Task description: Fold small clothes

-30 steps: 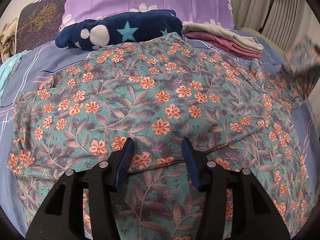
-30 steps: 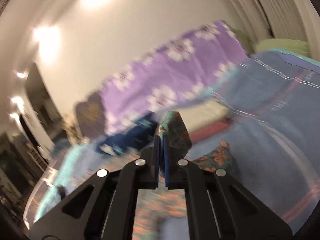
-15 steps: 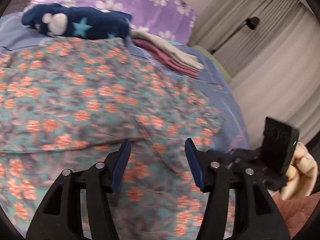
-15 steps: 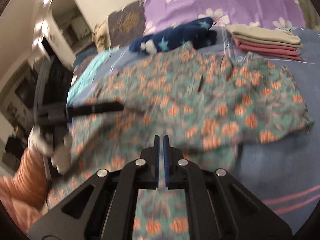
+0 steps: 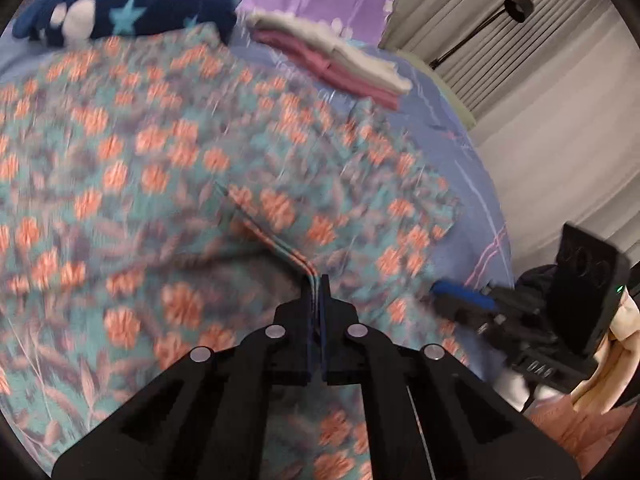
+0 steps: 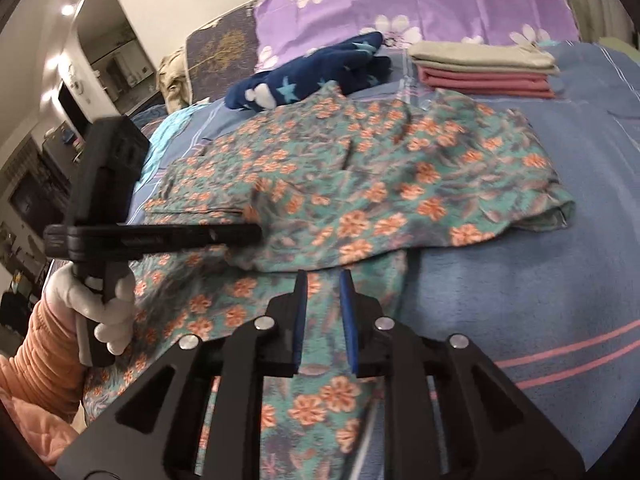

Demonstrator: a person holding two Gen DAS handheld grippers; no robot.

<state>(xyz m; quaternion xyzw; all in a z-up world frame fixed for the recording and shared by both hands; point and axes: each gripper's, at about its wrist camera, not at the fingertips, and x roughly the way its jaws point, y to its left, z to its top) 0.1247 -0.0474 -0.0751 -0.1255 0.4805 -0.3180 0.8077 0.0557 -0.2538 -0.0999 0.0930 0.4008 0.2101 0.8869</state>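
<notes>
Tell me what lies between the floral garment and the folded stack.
Only bare blue bedsheet separates the floral garment from the folded stack, seen in the right wrist view.

Left claw (image 5: pixel 319 280): jaws stood wide apart over the floral garment (image 5: pixel 168 168) a second ago; they are now closed on a raised hem fold of it. Right claw (image 6: pixel 323 280): a second ago clamped on a lifted corner of the garment, held high; now lowered over the bed (image 6: pixel 520 300), jaws opening, pads clear of the cloth lying flat between them.
</notes>
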